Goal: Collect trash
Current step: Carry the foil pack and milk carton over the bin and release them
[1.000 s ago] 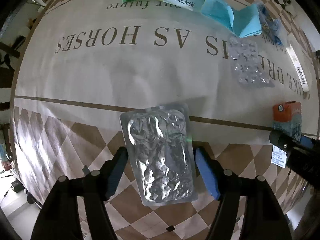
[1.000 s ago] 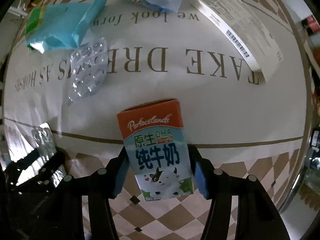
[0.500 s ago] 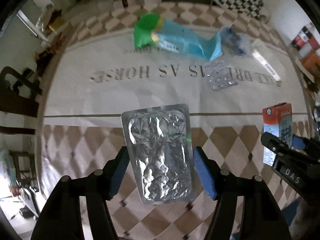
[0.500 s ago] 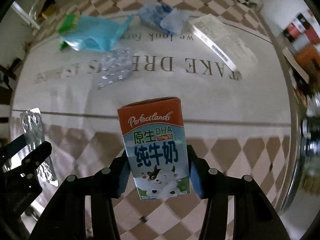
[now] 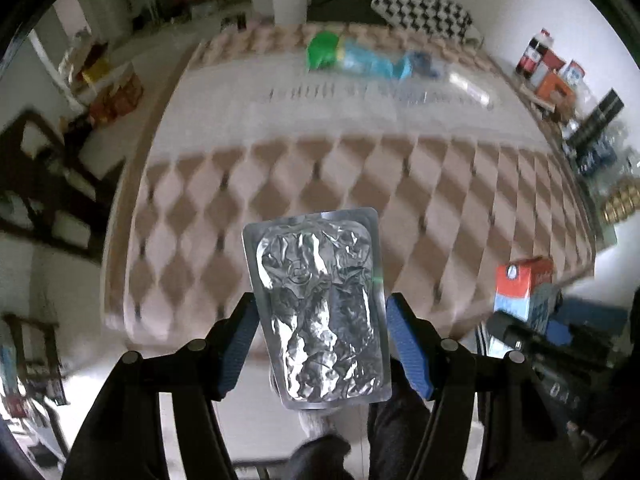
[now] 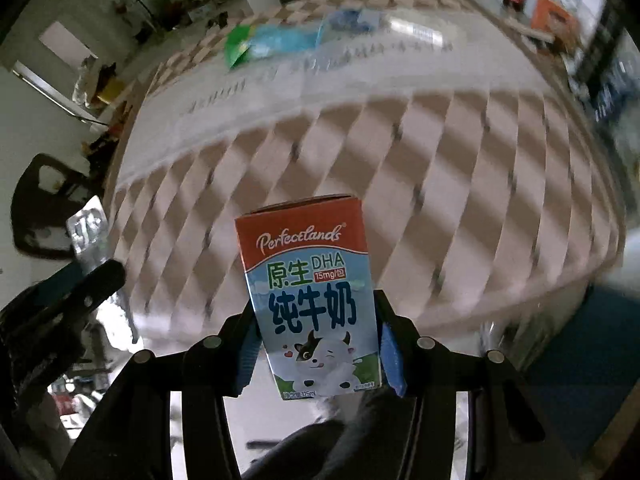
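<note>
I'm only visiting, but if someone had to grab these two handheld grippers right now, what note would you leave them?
Left gripper: shut on the silver foil blister pack, lifted off the table.
Right gripper: shut on the Perfectlands milk carton, upright, also in the air.
Both are held back from the table's near edge.
Left on the tablecloth, at its far side: a green and blue bag, a crumpled blue wrapper, and what looks like more litter, too blurred to name.
Done: two pieces picked up. To do: drop them in a bin (none is in view), then fetch the rest.
</note>
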